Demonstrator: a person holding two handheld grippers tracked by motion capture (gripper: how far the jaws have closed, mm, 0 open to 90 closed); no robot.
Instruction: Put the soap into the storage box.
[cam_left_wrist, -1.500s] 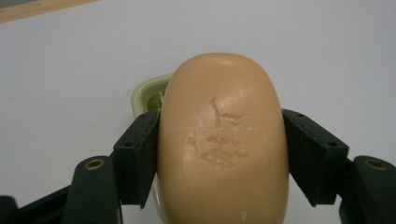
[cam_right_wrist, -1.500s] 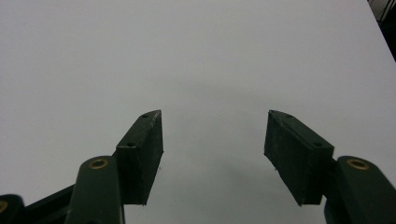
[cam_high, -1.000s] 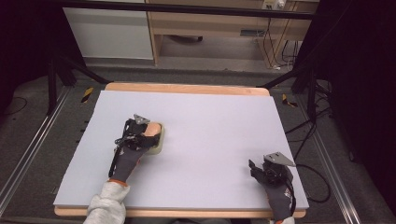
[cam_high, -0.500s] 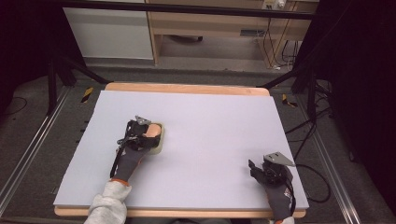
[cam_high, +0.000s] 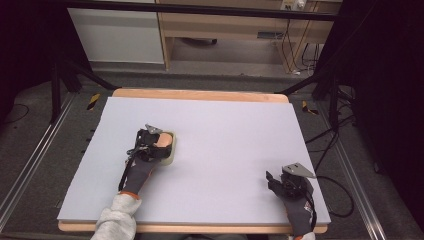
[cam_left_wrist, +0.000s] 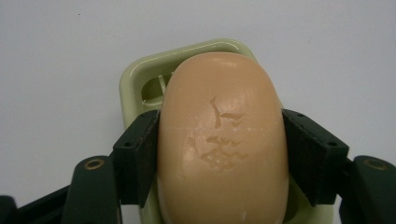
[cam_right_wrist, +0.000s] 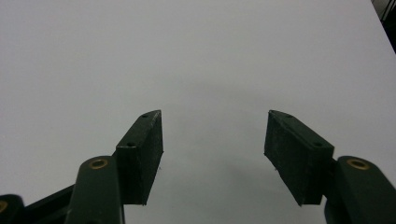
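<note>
Nothing has moved; left tool (cam_left_wrist: 219, 163) grips unlabelled soap (cam_left_wrist: 222, 140)

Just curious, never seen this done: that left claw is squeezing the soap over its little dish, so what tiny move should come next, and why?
Probably lift straight up. The left gripper is clamped on both sides of the soap bar, which sits over the pale green dish, so rising should clear it.

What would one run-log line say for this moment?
left gripper: shut on soap bar | soap over soap dish | right gripper: open
</note>
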